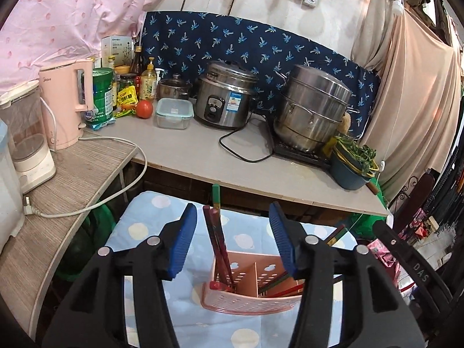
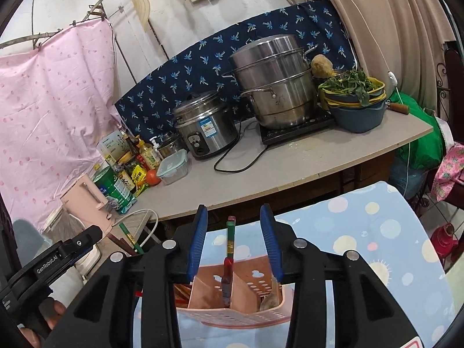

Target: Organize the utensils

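Note:
A pink perforated utensil holder (image 1: 252,304) stands on a blue dotted cloth (image 1: 145,232). Dark red chopsticks (image 1: 216,232) stand upright in its left compartment, between the blue pads of my left gripper (image 1: 232,211). That gripper is open and its pads are clear of them. More chopsticks (image 1: 278,285) lie slanted in the holder's right part. In the right wrist view, a red and green chopstick (image 2: 230,243) stands in a middle compartment of the holder (image 2: 232,316). My right gripper (image 2: 234,211) is open around it without touching. A spoon (image 2: 269,298) rests in the right compartment.
Behind the cloth runs a grey counter (image 1: 188,150) with a rice cooker (image 1: 223,95), a steamer pot (image 1: 310,110), a pink kettle (image 1: 65,101), a lidded box (image 1: 173,113) and a basin of greens (image 1: 352,165). A white cable (image 1: 95,200) hangs at the left.

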`<state>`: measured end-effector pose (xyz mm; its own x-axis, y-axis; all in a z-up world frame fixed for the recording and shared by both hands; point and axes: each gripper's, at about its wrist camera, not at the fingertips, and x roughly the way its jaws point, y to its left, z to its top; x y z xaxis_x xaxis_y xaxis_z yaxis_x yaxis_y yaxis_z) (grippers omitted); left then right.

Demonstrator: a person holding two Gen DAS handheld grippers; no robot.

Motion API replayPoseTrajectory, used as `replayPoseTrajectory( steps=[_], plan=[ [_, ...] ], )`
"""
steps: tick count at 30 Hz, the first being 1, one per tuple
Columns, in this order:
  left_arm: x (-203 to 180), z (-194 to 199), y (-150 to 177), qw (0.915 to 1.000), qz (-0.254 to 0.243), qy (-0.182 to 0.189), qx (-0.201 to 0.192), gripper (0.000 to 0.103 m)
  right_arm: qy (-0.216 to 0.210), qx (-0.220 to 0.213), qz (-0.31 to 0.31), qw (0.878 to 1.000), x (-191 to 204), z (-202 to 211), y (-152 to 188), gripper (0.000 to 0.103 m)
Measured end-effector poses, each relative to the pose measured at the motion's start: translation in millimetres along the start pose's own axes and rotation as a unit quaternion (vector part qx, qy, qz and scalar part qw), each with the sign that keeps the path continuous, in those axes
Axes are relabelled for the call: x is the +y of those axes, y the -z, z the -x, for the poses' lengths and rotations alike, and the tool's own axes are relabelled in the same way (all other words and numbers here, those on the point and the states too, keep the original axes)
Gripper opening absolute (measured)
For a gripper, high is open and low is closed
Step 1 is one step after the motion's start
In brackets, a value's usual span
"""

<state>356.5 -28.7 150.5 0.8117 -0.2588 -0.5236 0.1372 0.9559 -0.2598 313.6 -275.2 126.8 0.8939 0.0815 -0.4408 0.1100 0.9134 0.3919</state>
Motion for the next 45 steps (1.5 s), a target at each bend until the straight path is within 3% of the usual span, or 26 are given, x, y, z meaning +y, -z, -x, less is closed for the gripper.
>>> replayPoseTrajectory(
  steps=[8,17,21,29,45],
  plan=[
    [-11.4,32.7,14.6,0.9986,-0.033,-0.041,-0.002,0.049,0.006,0.006,0.041,0.999,15.7,35.0,11.8,0.046],
    [-21.8,70.2,61.9,0.9907,-0.089,-0.102,0.015,0.056,0.041,0.041,0.109,0.992,26.9,84.8,56.4,0.060],
    [-23.4,83.2,86.1,0.9888,-0.102,-0.105,0.027,0.057,0.053,0.059,0.120,0.990,26.5,101.1,78.3,0.061],
    [-21.0,101.1,124.7,0.9851,-0.113,-0.120,0.046,0.070,0.074,0.064,0.132,0.986,24.0,128.8,117.2,0.076],
    [-13.1,110.2,180.6,0.9804,-0.114,-0.134,0.089,0.090,0.092,0.101,0.137,0.981,18.5,142.0,162.7,0.085]
  ],
)
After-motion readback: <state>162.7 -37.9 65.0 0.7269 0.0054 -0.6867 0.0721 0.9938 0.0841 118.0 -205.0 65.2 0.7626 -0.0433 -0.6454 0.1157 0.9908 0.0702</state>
